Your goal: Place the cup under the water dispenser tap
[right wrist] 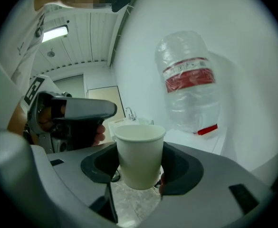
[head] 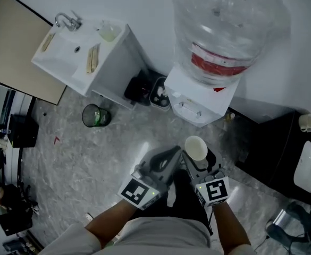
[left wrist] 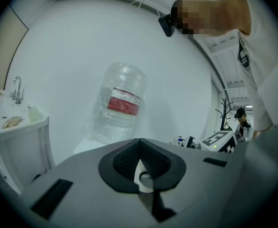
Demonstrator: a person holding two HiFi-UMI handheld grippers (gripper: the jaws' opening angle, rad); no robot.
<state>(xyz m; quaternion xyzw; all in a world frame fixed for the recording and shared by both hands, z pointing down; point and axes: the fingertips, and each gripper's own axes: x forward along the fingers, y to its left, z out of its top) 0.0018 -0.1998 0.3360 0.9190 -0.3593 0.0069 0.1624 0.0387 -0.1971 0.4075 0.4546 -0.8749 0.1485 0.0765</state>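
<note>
The white paper cup stands upright between the jaws of our right gripper, whose dark pads press on its sides. We hold it over the grey marbled floor, in front of the water dispenser but apart from it. The big clear bottle with its red label sits on top of the dispenser. Our left gripper hangs just beside the right one, its jaws drawn together on nothing. Further left stand a green bin and a white sink.
</note>
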